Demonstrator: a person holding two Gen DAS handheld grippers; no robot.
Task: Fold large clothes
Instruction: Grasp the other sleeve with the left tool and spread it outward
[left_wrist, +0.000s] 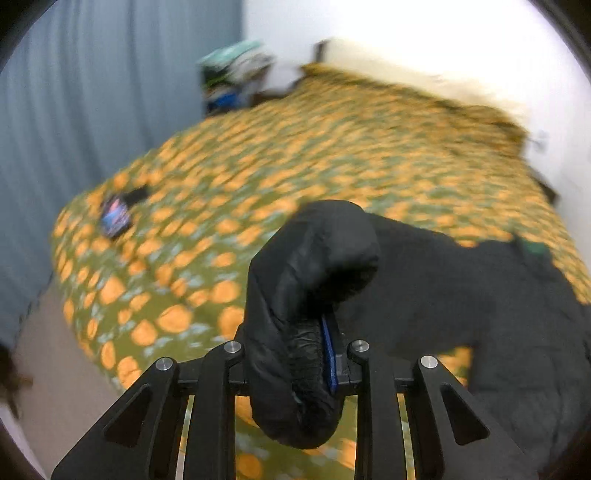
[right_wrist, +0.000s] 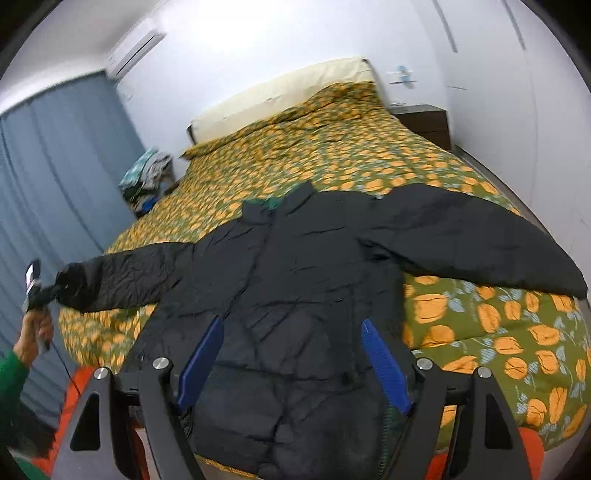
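- Left wrist view: my left gripper (left_wrist: 325, 354) pinches the black jacket's (right_wrist: 295, 280) sleeve cuff (left_wrist: 314, 266).
- My right gripper (right_wrist: 293, 365) hangs spread above its hem on the bed (right_wrist: 369, 155).

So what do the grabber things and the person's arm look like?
The right gripper has a black frame with triangle cut-outs and round silver bolts. Its two fingers wear ridged bright blue pads. The left gripper is built the same, black with silver bolts and a blue pad. In the right wrist view, the person's bare left hand shows, with a green sleeve and a thin dark cable hanging below.
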